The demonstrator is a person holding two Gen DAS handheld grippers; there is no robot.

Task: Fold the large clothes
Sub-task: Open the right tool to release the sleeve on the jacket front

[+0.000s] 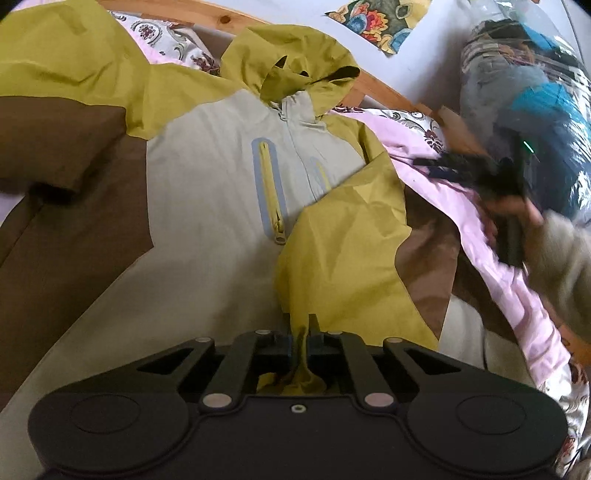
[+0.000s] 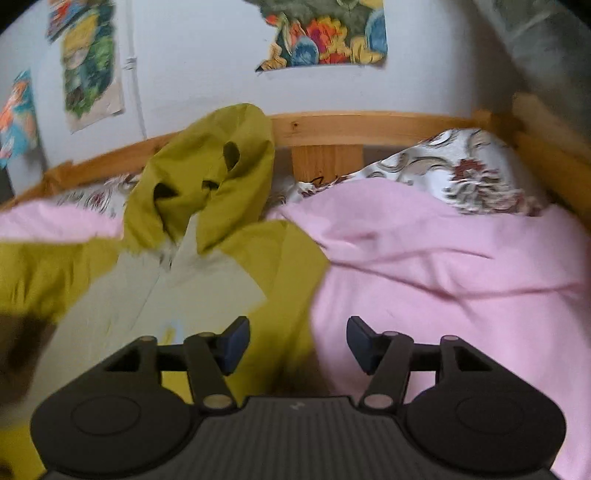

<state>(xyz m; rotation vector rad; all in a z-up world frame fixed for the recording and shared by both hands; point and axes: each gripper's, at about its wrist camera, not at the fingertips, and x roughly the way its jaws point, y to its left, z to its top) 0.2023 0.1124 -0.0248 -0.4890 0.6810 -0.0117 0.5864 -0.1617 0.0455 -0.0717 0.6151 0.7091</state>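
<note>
A large hooded jacket (image 1: 221, 177) in yellow-green, pale grey and brown lies front up on the bed, zipped, its hood (image 1: 291, 59) towards the headboard. One yellow-green sleeve (image 1: 343, 236) is folded in across the chest. My left gripper (image 1: 301, 325) is shut on a pinch of that sleeve's fabric. In the right wrist view the jacket (image 2: 177, 280) and its hood (image 2: 207, 173) lie to the left. My right gripper (image 2: 297, 332) is open and holds nothing, over the jacket's edge and the pink sheet. In the left wrist view the right gripper (image 1: 480, 173) appears blurred in a hand at the right.
A pink sheet (image 2: 424, 258) covers the bed, with a patterned pillow (image 2: 472, 170) at the far right. The wooden bed frame (image 2: 351, 129) runs along the white wall, which carries colourful posters (image 2: 325, 33). A clear plastic bag of clothes (image 1: 535, 92) stands beyond the bed.
</note>
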